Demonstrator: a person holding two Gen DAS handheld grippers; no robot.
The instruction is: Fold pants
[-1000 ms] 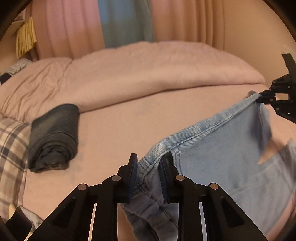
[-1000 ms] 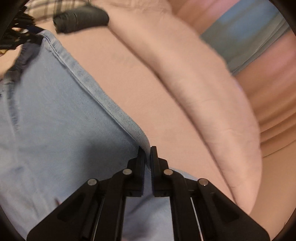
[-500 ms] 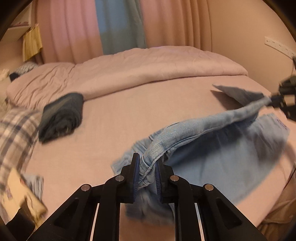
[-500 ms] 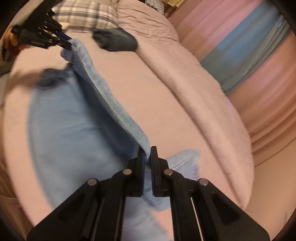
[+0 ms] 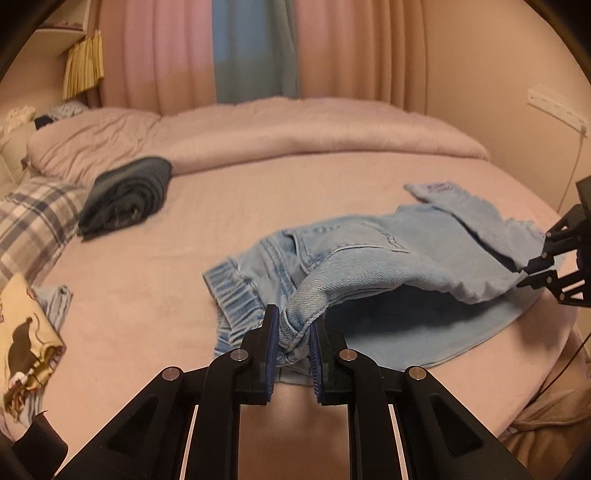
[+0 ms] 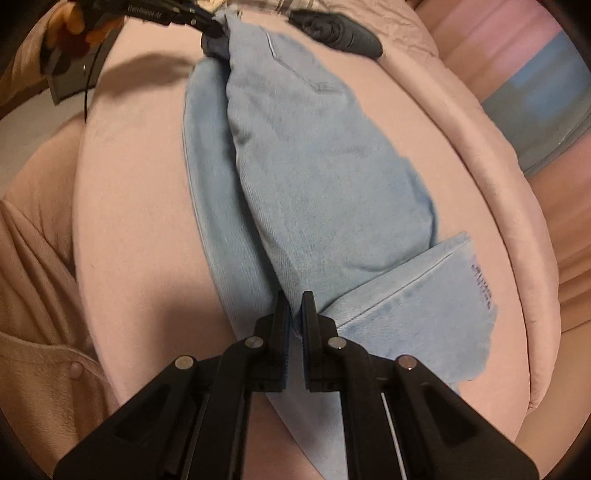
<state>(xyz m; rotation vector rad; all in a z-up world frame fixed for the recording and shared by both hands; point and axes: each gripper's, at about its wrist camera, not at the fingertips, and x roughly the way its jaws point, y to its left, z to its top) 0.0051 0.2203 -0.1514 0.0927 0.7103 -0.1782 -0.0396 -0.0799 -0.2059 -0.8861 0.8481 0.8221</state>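
Light blue jeans [image 5: 388, 258] lie across the pink bed [image 5: 221, 221], one leg folded over the other. My left gripper [image 5: 293, 332] is shut on bunched denim at the waistband end, close above the sheet. My right gripper [image 6: 294, 317] is shut on the fabric at the leg end and also shows at the right edge of the left wrist view [image 5: 535, 273]. In the right wrist view the jeans [image 6: 314, 166] stretch away to my left gripper [image 6: 210, 27]. A turned-up hem [image 6: 436, 295] lies to the right.
A rolled dark garment [image 5: 125, 195] lies at the far left of the bed, beside a plaid pillow [image 5: 33, 221]. A folded pink duvet [image 5: 295, 129] runs along the back. Patterned cloth [image 5: 26, 343] sits at the left edge. The bed's front edge is close below both grippers.
Both grippers have carried the held edge of the jeans over and down, so the pants went from hanging spread between them to lying folded lengthwise on the bed.
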